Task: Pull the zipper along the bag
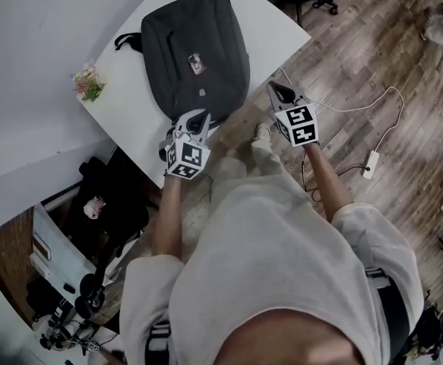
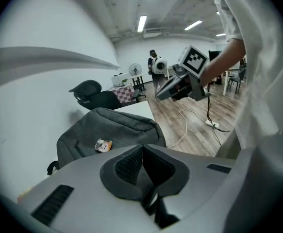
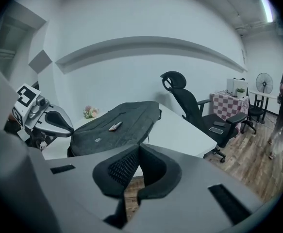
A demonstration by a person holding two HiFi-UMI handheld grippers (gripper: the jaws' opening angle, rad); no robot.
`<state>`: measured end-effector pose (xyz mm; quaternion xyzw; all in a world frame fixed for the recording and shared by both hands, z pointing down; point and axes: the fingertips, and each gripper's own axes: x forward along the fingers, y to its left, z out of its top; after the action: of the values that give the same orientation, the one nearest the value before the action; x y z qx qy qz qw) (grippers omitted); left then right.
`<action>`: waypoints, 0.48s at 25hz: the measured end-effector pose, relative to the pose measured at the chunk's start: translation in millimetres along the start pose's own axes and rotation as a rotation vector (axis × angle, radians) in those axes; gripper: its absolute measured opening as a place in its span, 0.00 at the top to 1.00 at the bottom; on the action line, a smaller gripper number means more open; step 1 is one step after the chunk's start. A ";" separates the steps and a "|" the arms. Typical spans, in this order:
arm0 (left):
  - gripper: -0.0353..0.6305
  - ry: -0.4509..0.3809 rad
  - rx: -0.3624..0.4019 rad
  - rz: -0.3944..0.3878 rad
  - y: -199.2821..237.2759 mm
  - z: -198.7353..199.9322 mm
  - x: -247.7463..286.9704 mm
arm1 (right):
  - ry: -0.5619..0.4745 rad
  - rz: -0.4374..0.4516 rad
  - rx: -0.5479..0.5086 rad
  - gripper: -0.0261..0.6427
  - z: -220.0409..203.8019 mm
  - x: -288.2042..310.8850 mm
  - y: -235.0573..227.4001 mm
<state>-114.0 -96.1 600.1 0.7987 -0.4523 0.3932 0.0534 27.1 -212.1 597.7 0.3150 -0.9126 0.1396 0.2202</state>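
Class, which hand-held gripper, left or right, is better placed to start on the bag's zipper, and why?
Probably left. The left hand-held gripper hovers at the bag; the right hand-held gripper hangs off the table, over the floor.

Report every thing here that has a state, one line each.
bag: lying flat on the table; zipper too small to read
left gripper: shut, empty, at the bag's near edge
right gripper: shut, empty, beside the table, clear of the bag
office chair: nobody sitting in it
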 end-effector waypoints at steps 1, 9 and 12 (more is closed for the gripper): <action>0.91 0.018 0.038 -0.012 -5.5 -3.8 1.3 | 0.006 0.006 -0.004 0.94 -2.5 2.9 0.9; 0.67 0.114 0.272 -0.151 -32.8 -34.3 30.6 | 0.059 0.018 -0.045 0.94 -18.0 24.9 4.1; 0.67 0.139 0.312 -0.194 -34.6 -45.7 42.2 | 0.079 0.013 -0.053 0.94 -22.6 36.4 5.3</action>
<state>-102.2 -84.4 669.3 0.8081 -0.3020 0.5057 -0.0025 5.1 -217.8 634.5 0.2973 -0.9087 0.1289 0.2632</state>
